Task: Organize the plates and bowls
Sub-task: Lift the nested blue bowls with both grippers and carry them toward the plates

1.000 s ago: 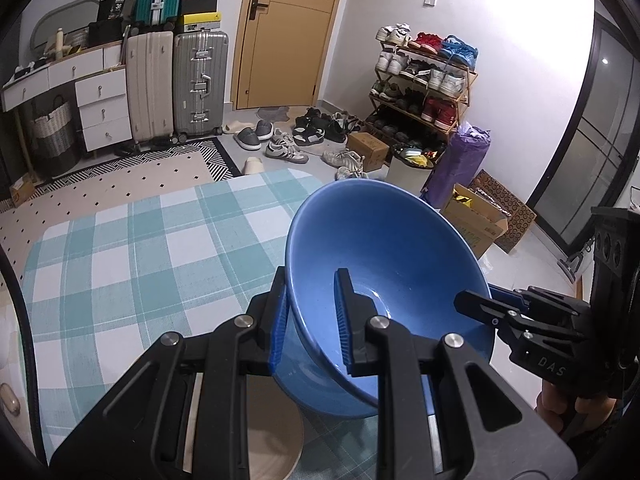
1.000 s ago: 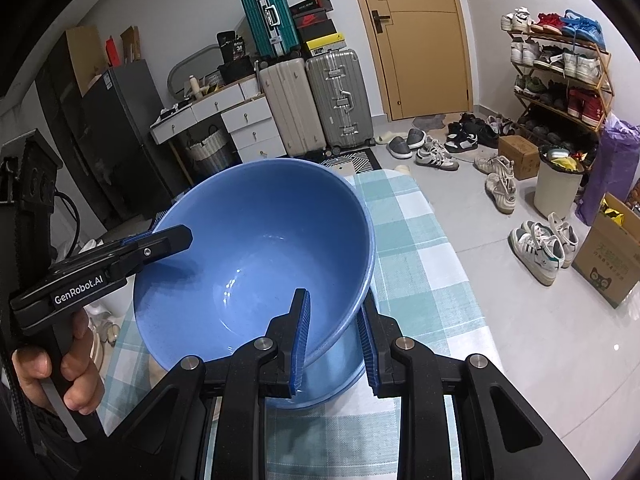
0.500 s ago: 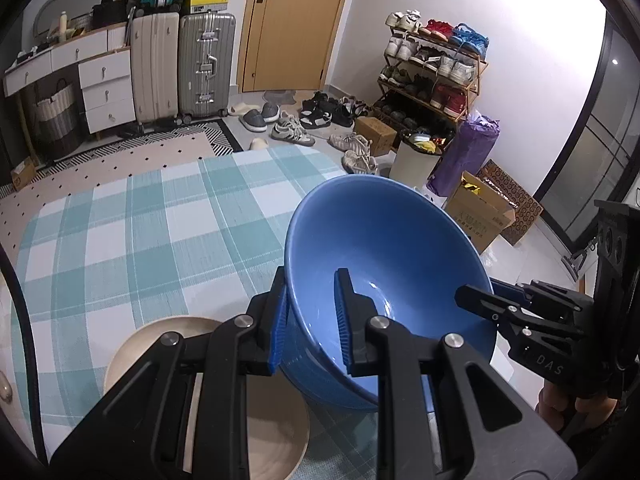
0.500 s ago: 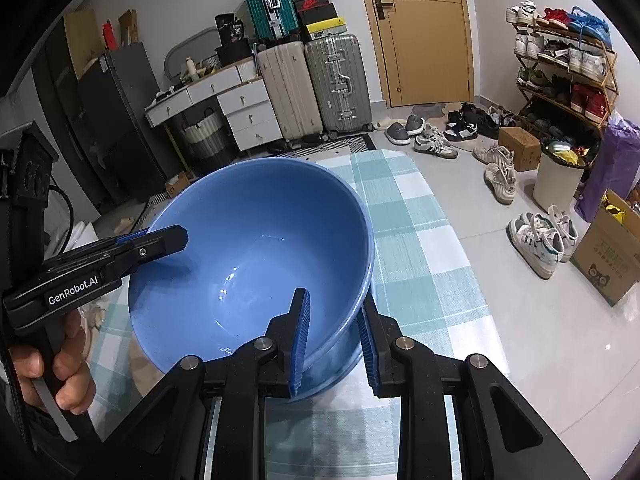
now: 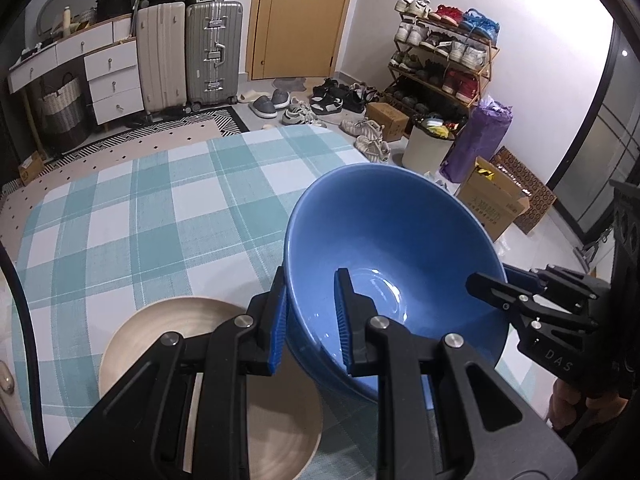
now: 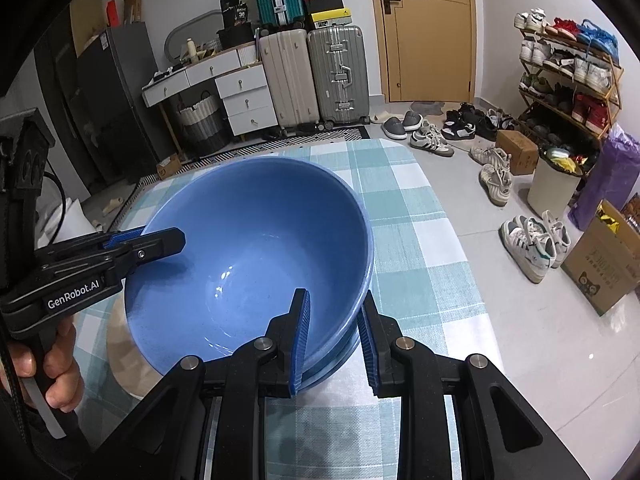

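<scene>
A large blue bowl (image 5: 384,240) is held between both grippers above the checked tablecloth (image 5: 140,216). My left gripper (image 5: 310,320) is shut on its near-left rim. My right gripper (image 6: 332,336) is shut on the opposite rim, where a second blue rim (image 6: 344,354) shows just beneath, as if two bowls are nested. The bowl also fills the middle of the right wrist view (image 6: 248,256). A beige plate (image 5: 192,320) lies on the cloth below and left of the bowl, partly hidden by my left gripper; it also shows under the bowl in the right wrist view (image 6: 120,356).
The table's right edge (image 6: 460,240) drops to a tiled floor with several shoes (image 6: 532,240). Suitcases (image 5: 192,52), a white drawer unit (image 5: 112,76), a shoe rack (image 5: 444,60) and cardboard boxes (image 5: 496,204) stand around the room.
Both grippers have lowered the blue bowl toward the table and tilted down; the beige plate has come into view beneath and left of the bowl.
</scene>
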A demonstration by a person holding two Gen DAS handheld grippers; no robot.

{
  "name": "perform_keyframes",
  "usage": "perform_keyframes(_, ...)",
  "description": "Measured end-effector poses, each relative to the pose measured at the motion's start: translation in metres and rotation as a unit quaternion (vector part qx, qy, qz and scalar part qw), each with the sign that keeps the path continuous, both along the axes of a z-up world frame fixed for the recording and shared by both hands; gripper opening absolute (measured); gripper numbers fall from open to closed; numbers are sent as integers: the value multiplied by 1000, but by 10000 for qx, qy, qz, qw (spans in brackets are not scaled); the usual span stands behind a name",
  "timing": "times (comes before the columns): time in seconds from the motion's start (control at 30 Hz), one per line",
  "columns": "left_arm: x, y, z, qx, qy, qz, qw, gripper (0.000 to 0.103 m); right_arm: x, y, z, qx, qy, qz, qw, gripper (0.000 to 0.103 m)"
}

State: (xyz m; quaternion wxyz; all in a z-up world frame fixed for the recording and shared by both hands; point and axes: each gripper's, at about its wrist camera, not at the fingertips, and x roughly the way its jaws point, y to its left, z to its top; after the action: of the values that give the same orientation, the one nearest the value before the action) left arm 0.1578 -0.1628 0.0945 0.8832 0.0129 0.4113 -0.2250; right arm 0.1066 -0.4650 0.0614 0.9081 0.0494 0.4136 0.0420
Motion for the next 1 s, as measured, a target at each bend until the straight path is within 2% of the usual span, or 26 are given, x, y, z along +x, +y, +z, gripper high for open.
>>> perform_keyframes(0.43,2,-13,-27,534,-227,94,9983,17,3,9,-11,-450,27,-25,9990,25)
perform_keyframes(1.0,4,-22,-49,984,-376,113,9944,18,3,23,-25,-1092,-36,-36,9940,26)
